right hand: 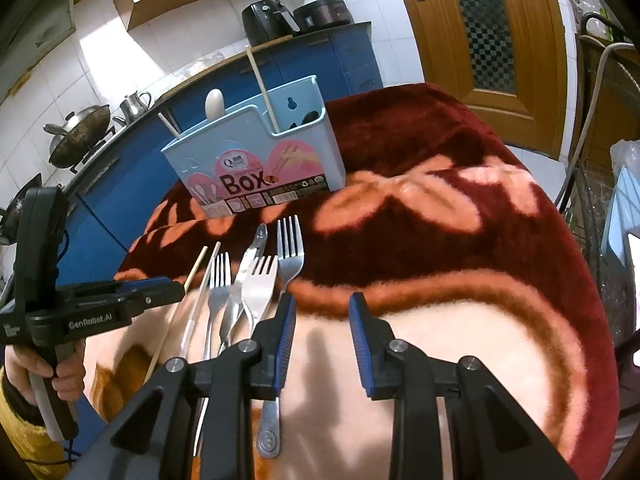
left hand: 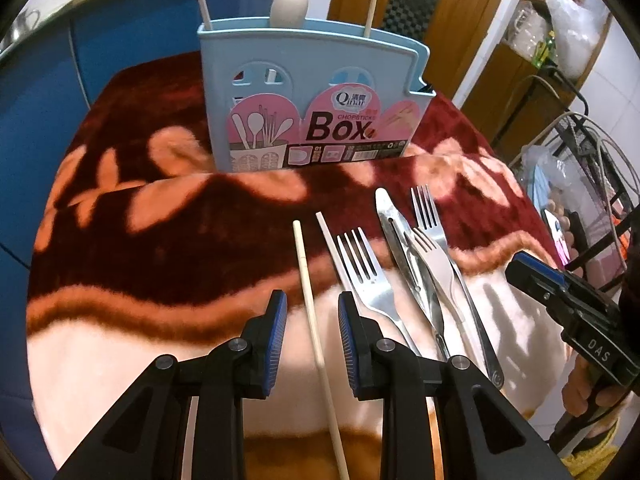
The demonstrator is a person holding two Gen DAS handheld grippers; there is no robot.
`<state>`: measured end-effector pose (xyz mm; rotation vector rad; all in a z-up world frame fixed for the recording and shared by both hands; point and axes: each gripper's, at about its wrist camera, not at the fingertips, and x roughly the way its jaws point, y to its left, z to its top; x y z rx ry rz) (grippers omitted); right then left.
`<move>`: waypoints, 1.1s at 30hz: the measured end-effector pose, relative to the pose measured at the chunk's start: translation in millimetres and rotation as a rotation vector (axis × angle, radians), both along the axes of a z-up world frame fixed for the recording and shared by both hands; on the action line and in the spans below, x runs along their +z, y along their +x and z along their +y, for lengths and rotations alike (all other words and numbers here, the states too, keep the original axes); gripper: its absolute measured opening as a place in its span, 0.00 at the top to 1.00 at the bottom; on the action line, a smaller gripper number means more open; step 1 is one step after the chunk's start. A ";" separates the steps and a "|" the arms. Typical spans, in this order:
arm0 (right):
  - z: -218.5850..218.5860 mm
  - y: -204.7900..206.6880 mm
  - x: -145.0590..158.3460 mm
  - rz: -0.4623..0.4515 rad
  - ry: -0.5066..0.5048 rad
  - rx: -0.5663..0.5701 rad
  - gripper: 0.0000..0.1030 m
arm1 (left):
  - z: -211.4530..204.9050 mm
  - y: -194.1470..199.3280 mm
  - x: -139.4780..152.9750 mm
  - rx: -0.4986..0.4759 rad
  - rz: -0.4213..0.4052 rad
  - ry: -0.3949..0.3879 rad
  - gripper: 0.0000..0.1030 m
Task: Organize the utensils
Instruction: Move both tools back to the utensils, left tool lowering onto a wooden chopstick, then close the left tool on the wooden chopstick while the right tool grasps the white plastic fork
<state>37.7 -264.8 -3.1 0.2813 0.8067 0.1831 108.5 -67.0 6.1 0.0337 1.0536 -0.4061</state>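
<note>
Left tongs [left hand: 312, 316] open, straddling the wooden chopstick [left hand: 310, 304] lying lengthwise on the blanket-covered desk [left hand: 120, 264], apparently lined up to close on it; beside it a second chopstick [left hand: 329, 236], then forks [left hand: 366, 276] and a knife [left hand: 394, 232] fanned close together, some overlapping, leaving little gap for fingers. Behind, blue utensil box [left hand: 316, 92] upright with chopsticks and a spoon already inside, reachable across bare blanket. Right tongs [right hand: 322, 316] open and empty over bare blanket, rightmost fork [right hand: 290, 256] just left, desk edge falling away at right.
</note>
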 end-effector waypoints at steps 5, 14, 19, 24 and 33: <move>-1.5 0.7 -0.9 0.008 -0.003 -0.004 0.71 | -0.6 12.6 -2.9 -0.013 0.055 0.016 0.74; 2.6 1.4 1.1 0.021 -0.012 0.009 0.71 | -5.4 20.3 -10.0 -0.049 0.116 0.031 0.89; 7.8 1.6 3.8 0.031 -0.026 0.021 0.71 | 3.9 22.5 -10.8 -0.028 0.117 -0.037 0.96; 16.1 6.0 5.8 0.056 -0.019 0.050 0.70 | 21.5 19.0 -5.3 0.011 0.067 -0.132 0.96; 42.4 15.8 4.3 0.117 -0.028 0.131 0.71 | 49.9 6.6 20.5 0.070 -0.087 -0.192 0.96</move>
